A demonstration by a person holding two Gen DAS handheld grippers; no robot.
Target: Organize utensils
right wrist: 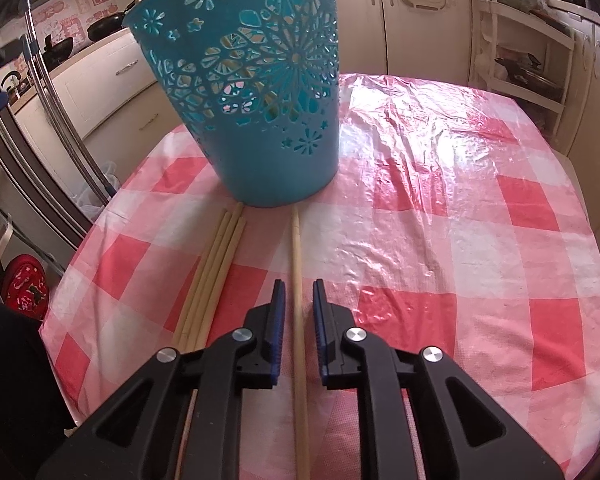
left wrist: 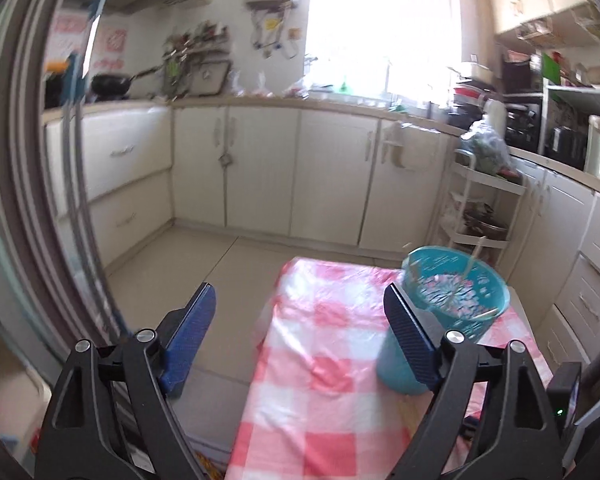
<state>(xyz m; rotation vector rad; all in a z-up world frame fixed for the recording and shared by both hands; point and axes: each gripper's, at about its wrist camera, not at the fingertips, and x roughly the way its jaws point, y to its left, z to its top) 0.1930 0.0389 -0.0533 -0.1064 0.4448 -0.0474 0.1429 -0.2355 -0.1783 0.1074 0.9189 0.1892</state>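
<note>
Chopsticks: bundle of pale ones (right wrist: 216, 276) lies on the pink-check tablecloth (right wrist: 440, 240), at about 10 o'clock from the right gripper (right wrist: 299, 294) in the right wrist view. Their far tips stop just short of the teal basket (right wrist: 256, 92), near ends run under the gripper's left arm.

Single chopstick (right wrist: 298, 280) lies straight along 12–6, far tip almost at the basket base, near end running out of frame under the gripper body. It sits in the gap between the two blue pads. Gap is narrow, slightly parted; pads are clear of the stick on both sides, no contact visible. So nothing gripped on the right.

Basket is upright at 12 o'clock from the right gripper, cut-out flower pattern, pale sticks visible through the holes.

Left wrist view, left to right: metal rack tubes at 9 o'clock, floor and cream cabinets at 12, table edge and cloth at 3–5 o'clock. Left gripper (left wrist: 300, 312) is spread wide, nothing between the pads. Left finger hangs over the floor, right finger overlaps the teal basket (left wrist: 472, 304) in the picture; contact cannot be judged. Basket is at about 2 o'clock from it, with chopsticks in the basket (left wrist: 473, 258) leaning on the rim. View is motion-blurred.
</note>
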